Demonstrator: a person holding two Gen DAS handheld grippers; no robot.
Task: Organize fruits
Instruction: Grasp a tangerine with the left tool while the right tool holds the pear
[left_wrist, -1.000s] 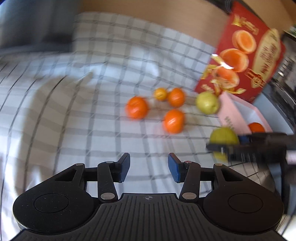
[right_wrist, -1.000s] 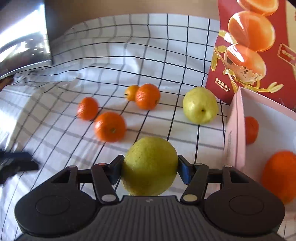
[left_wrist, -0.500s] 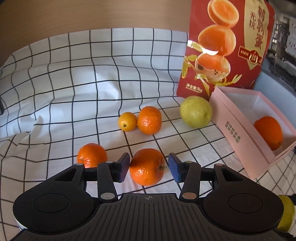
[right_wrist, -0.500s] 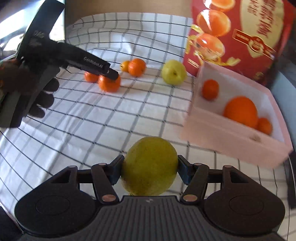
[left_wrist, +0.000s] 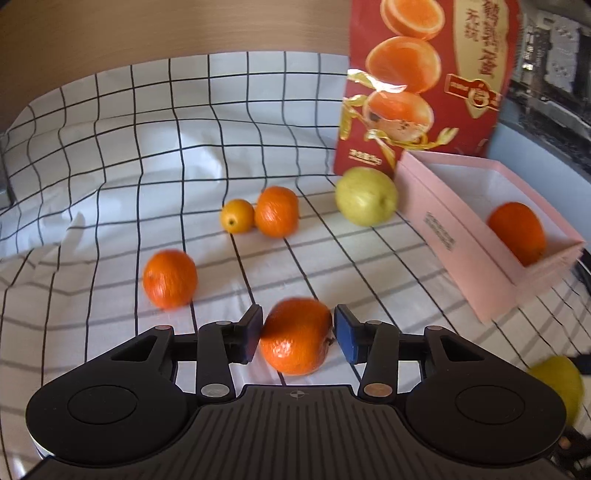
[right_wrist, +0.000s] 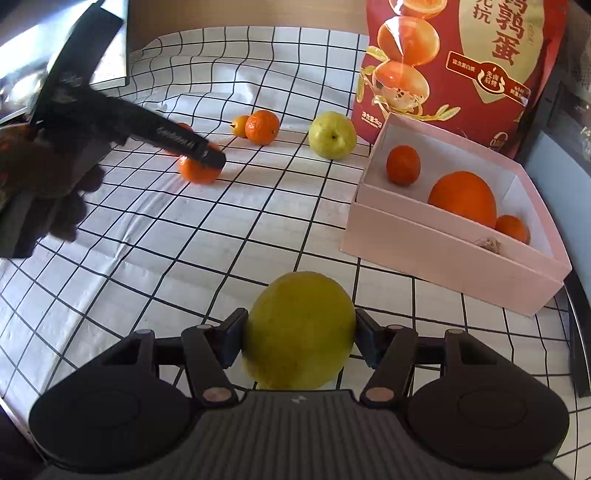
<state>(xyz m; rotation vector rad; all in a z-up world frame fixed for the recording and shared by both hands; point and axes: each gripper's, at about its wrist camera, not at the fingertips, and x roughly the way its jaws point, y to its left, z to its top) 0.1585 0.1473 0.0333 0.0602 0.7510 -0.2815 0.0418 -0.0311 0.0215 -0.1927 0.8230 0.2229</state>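
Note:
My left gripper (left_wrist: 298, 332) is low over the checked cloth with an orange (left_wrist: 295, 339) between its blue pads. The jaws are closing; the left pad touches the peel and a thin gap shows at the right pad. In the right wrist view the same orange (right_wrist: 197, 171) lies under the left gripper's fingertips (right_wrist: 216, 158). My right gripper (right_wrist: 299, 334) is shut on a yellow-green fruit (right_wrist: 299, 325) and hangs above the cloth, short of the pink box (right_wrist: 443, 251). That box holds three oranges.
On the cloth lie another yellow-green fruit (left_wrist: 365, 195), two oranges (left_wrist: 170, 278) (left_wrist: 277, 210) and a small yellow-orange one (left_wrist: 236, 220). A tall red bag (left_wrist: 424, 74) stands behind the pink box (left_wrist: 454, 243). A gloved hand (right_wrist: 48, 184) holds the left gripper.
The left gripper has moved forward over the cloth until the near orange sits between its jaws, which have narrowed slightly. The right gripper drew back from the fruits, still holding the yellow-green fruit.

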